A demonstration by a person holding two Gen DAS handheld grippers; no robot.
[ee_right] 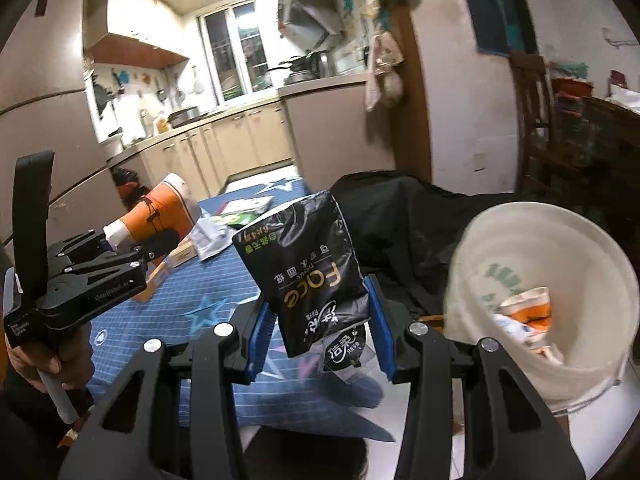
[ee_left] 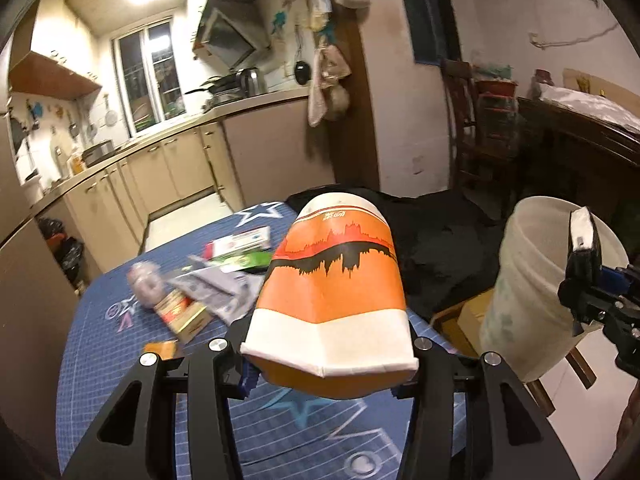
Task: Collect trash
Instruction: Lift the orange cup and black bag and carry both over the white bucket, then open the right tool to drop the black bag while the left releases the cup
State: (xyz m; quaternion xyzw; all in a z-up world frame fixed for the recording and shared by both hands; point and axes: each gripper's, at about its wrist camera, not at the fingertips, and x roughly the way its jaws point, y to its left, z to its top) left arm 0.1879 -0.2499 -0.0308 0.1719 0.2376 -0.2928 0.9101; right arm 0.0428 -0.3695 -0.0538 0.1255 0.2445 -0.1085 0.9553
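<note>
My left gripper (ee_left: 326,376) is shut on an orange and white paper cup (ee_left: 332,296), held above the blue table (ee_left: 120,360); the cup also shows in the right wrist view (ee_right: 160,212). My right gripper (ee_right: 320,344) is shut on a black tissue packet (ee_right: 308,272), held beside the white bucket (ee_right: 560,280). The packet also shows in the left wrist view (ee_left: 584,240) at the rim of the bucket (ee_left: 528,288). The bucket holds an orange and white cup (ee_right: 524,316).
Loose trash lies on the table: a grey wrapper (ee_left: 216,288), a small box (ee_left: 184,312), a green and white packet (ee_left: 240,248) and a crumpled bag (ee_left: 144,284). A black cloth (ee_left: 440,248) covers the far side. Kitchen cabinets (ee_left: 160,176) stand behind.
</note>
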